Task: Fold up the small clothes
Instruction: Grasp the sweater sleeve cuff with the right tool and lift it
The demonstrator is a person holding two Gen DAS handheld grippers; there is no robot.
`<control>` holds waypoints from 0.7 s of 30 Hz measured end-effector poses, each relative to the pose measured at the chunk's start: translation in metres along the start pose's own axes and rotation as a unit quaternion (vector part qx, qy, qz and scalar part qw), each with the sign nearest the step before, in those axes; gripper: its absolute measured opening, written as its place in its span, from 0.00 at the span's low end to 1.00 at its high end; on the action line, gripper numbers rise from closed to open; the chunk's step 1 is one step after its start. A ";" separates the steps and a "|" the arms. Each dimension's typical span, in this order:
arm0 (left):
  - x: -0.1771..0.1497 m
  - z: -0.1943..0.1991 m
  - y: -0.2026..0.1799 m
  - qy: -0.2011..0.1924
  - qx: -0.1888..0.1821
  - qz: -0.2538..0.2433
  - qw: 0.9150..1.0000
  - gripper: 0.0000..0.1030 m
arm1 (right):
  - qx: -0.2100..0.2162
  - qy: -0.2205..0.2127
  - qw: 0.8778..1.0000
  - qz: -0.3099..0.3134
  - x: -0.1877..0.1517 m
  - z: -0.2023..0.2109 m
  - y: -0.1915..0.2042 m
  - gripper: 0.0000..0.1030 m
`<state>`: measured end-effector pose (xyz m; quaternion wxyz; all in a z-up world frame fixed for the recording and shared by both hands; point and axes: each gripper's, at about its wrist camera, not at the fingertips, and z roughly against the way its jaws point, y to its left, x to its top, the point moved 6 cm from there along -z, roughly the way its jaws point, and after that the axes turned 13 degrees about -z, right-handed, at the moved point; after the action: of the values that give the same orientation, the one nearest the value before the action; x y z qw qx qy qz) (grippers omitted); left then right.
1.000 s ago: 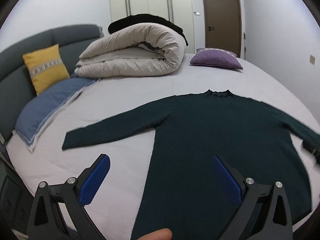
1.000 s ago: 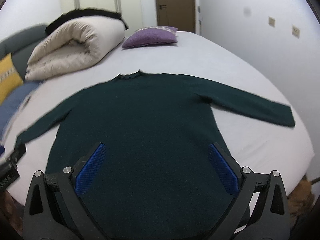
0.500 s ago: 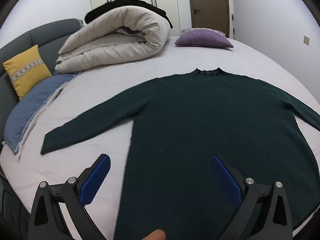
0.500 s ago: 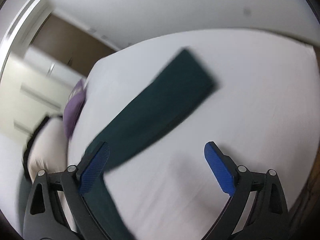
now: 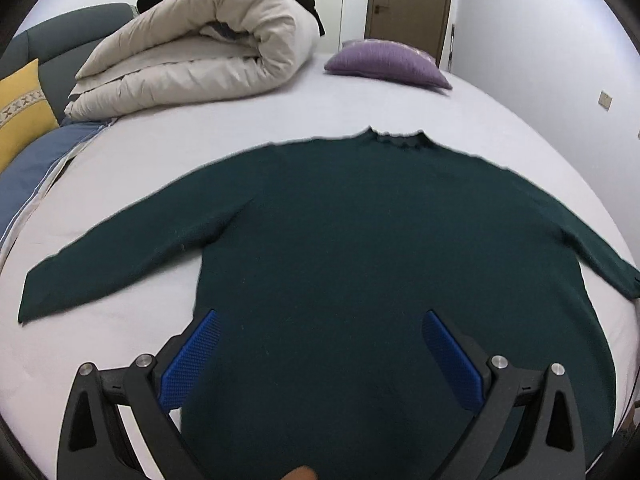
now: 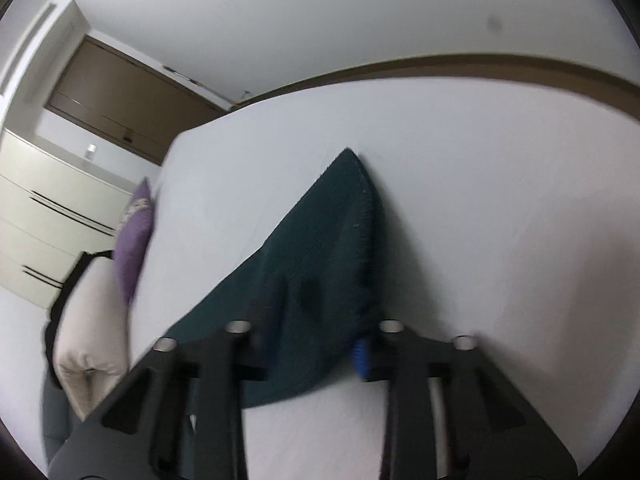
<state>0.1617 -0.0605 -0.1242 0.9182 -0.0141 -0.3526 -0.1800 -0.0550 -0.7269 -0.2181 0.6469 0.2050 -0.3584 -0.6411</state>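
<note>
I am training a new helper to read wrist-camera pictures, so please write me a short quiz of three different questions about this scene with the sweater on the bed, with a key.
1. True or false: the left gripper has its fingers spread wide, with nothing between them.
2. Multiple choice: which part of the dark green sweater is between the closing fingers of the right gripper? A) the collar B) a sleeve end C) the bottom hem
3. Fill in: the cushion lying on the bed beyond the collar is ____ in colour.

Key: 1 true; 2 B; 3 purple.
</note>
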 end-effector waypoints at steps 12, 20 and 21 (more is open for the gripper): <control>0.010 -0.016 0.040 -0.062 -0.123 0.055 0.989 1.00 | 0.065 0.050 0.947 0.310 -0.176 -0.019 0.258 0.08; 0.008 -0.013 0.087 -0.085 -0.152 0.134 0.976 0.93 | 0.100 0.167 0.883 0.428 -0.424 -0.057 0.322 0.08; 0.009 -0.012 0.089 -0.088 -0.151 0.134 0.976 0.93 | 0.097 0.179 0.878 0.433 -0.444 -0.064 0.316 0.08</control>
<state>0.2058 0.0182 -0.1179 0.8867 -0.2150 -0.3956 -0.1047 0.2425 -0.2762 -0.1203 0.8899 0.2026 -0.3500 -0.2110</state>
